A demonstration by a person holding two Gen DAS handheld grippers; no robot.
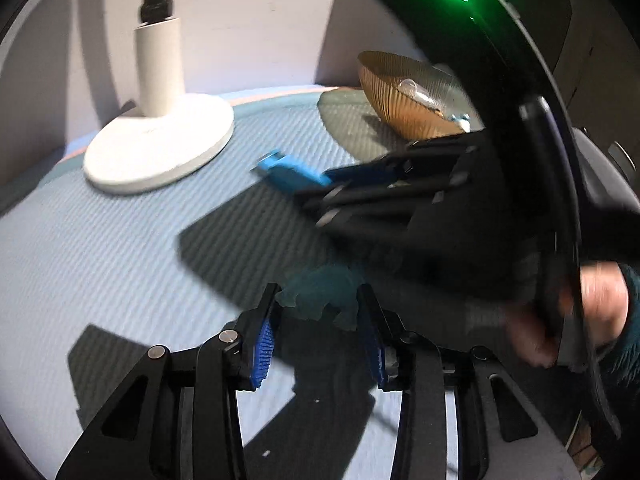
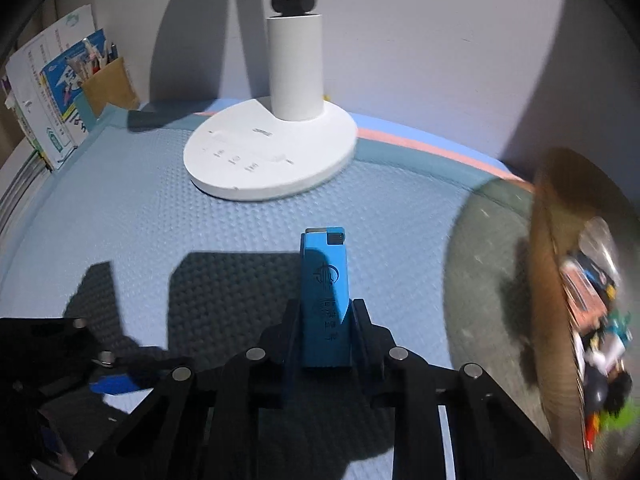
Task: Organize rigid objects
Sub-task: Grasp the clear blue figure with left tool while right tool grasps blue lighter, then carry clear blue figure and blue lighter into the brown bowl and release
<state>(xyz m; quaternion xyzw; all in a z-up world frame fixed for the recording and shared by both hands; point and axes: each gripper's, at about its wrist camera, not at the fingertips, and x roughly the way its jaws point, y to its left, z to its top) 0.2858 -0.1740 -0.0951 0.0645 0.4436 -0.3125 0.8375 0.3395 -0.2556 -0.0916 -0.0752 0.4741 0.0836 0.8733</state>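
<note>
In the right wrist view my right gripper [image 2: 326, 312] is shut on a blue rectangular block [image 2: 325, 280] with a dark emblem, which sticks out forward above the blue mat [image 2: 140, 208]. The left wrist view shows the same right gripper [image 1: 320, 188] and blue block [image 1: 286, 172] from the side, blurred. My left gripper [image 1: 318, 300] has a blurred teal translucent piece [image 1: 320, 290] filling the gap between its fingertips, and both appear to touch it. One of its blue pads [image 2: 116, 384] shows at the lower left of the right wrist view.
A white lamp base [image 2: 272, 152] and post stand at the back of the mat. A ribbed golden bowl [image 2: 548, 280] with several small items sits at the right, also visible as the bowl [image 1: 400, 96]. Papers and a pen holder [image 2: 104, 84] are at the back left. A hand [image 1: 592, 308] grips the right tool.
</note>
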